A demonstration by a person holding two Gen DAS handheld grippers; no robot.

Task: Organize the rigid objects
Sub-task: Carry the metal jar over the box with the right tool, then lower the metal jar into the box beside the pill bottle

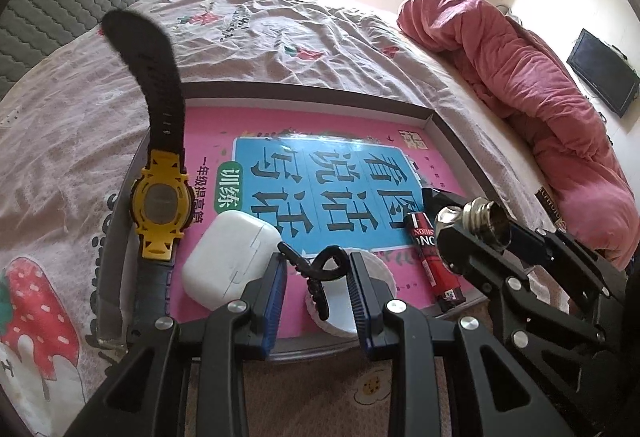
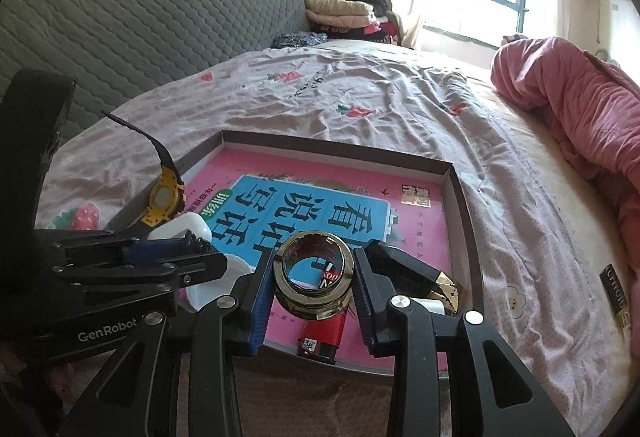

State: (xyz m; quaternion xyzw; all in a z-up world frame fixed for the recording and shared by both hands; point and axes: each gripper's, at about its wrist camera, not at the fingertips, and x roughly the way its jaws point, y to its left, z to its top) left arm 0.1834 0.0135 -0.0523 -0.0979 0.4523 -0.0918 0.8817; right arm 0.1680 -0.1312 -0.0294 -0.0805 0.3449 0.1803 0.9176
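While the right claw (image 2: 313,287) squeezes the shiny metal ring (image 2: 313,277) by its sides over the tray (image 2: 460,189), the left claw (image 1: 316,277) hangs open around a black clip (image 1: 320,273). The ring looks hard, heavy and slippery. The lighter (image 2: 322,333) lies at 6 o'clock below it.

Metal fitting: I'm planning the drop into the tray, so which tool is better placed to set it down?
Right: the right tool already grips the metal fitting above the tray; the left tool is open around a black clip.
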